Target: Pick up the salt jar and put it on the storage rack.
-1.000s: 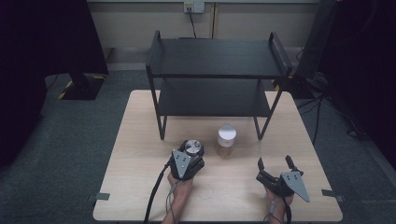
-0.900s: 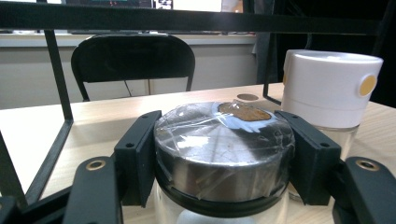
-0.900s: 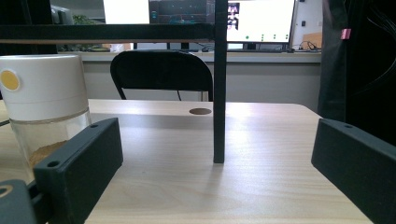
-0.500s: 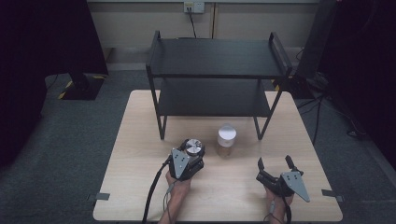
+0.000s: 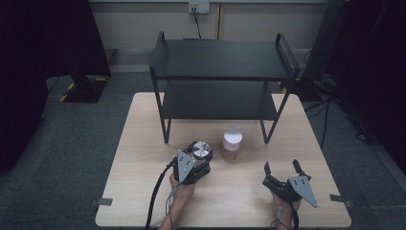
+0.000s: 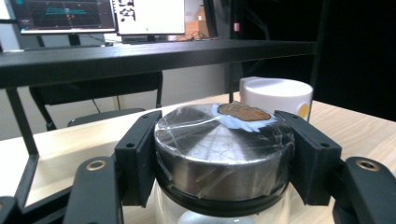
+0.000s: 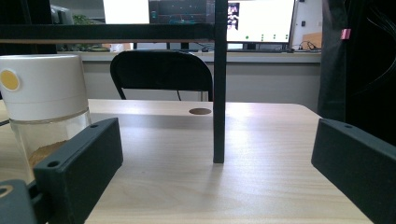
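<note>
Your jar (image 6: 224, 158) is clear glass with a round metal lid (image 5: 201, 150) wrapped in crinkled film, a brown-and-white patch on top. It stands upright, just beside the white-capped jar (image 5: 232, 141).

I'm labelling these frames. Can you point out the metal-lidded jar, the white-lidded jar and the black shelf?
metal-lidded jar (image 6: 224, 149): left gripper view, side of its steel lid.
white-lidded jar (image 5: 232, 139): high view, top of its white lid.
black shelf (image 5: 220, 58): high view, its top board.

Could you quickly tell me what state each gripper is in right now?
Left gripper: closed on the metal-lidded jar, jaws clamping its lid.
Right gripper: open, nothing between its jaws.
</note>
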Available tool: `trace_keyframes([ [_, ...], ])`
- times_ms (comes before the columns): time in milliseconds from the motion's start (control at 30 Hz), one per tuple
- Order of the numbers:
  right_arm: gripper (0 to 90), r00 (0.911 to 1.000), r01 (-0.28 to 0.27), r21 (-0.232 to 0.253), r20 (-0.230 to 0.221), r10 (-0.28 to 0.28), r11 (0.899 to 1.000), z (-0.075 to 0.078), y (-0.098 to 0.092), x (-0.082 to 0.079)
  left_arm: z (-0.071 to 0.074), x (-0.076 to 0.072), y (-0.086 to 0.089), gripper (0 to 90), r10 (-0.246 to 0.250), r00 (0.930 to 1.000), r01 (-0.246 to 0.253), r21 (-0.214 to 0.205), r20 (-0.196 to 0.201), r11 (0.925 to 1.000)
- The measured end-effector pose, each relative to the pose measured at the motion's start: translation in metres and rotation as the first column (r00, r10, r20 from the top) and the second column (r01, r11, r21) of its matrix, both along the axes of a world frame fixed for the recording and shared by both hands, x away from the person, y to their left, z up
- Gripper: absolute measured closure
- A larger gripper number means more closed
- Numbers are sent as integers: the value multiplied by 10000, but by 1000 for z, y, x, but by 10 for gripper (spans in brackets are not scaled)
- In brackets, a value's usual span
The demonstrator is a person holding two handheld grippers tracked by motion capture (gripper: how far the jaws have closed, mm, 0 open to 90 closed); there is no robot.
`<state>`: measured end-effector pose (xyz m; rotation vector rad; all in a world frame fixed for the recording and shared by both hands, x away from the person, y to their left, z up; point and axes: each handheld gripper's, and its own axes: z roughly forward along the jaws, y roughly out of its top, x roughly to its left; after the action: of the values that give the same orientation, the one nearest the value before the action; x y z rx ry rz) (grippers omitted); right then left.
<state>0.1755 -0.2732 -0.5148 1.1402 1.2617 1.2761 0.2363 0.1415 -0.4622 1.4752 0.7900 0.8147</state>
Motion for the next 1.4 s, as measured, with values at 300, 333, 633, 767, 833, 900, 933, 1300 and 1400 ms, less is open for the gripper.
trace_keyframes([
  [300,6,10000,14,1,-2,-14,10000,0,0,0,16,1,9,353,-566,9980,570,-150,267,9983],
  [333,6,10000,13,-3,-2,-13,10000,0,0,0,19,2,11,353,-640,9976,645,-192,261,9977],
  [633,6,10000,19,2,-3,-19,10000,0,0,0,38,6,20,353,-983,9947,990,-211,315,9949],
  [767,6,10000,20,2,-1,-20,10000,0,0,0,45,9,26,353,-1191,9924,1203,-392,317,9920],
  [833,6,10000,49,2,-5,-49,10000,0,1,0,48,11,29,353,-1285,9913,1299,-550,285,9900],
  [900,6,10000,67,6,-10,-67,10000,0,1,0,52,15,33,353,-1429,9895,1443,-787,228,9864],
  [933,6,10000,68,0,-7,-68,10000,0,1,0,55,17,34,353,-1501,9884,1516,-782,248,9854],
  [1300,6,10000,63,13,-5,-63,10000,0,1,0,97,28,46,352,-2228,9735,2248,-378,508,9737],
  [1400,6,10000,99,46,-9,-99,9999,0,1,0,109,32,50,353,-2473,9673,2493,-314,556,9679],
])
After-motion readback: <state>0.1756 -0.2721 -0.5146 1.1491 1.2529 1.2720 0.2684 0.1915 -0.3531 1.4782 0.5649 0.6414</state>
